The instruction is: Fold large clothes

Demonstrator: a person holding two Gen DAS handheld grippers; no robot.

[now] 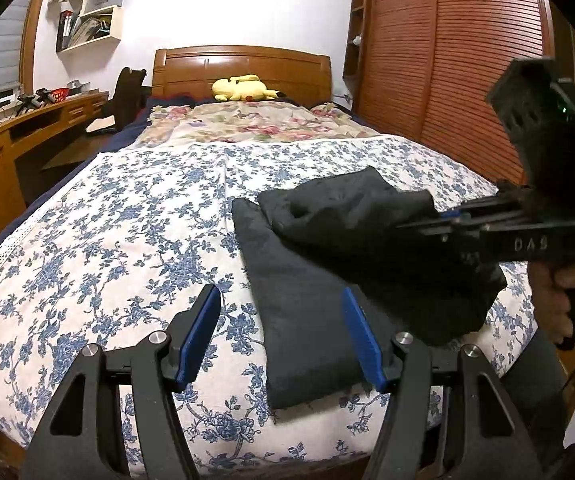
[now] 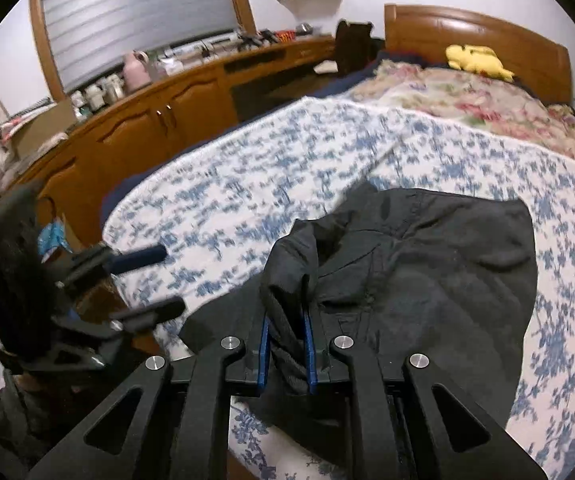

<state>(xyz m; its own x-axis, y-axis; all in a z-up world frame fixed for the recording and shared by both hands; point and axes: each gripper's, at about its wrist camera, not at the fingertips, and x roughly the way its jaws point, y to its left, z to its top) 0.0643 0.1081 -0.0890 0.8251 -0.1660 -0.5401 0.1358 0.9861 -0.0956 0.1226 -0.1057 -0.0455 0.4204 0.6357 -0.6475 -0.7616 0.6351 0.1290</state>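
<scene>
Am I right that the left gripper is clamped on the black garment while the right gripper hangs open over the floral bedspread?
The sides are swapped. The right wrist view shows the right gripper clamped on the black garment; the left wrist view shows the left gripper open over the floral bedspread.

Wooden bed (image 1: 243,68), slatted wardrobe (image 1: 447,72), long desk (image 2: 191,92), blinds (image 2: 135,12)
</scene>
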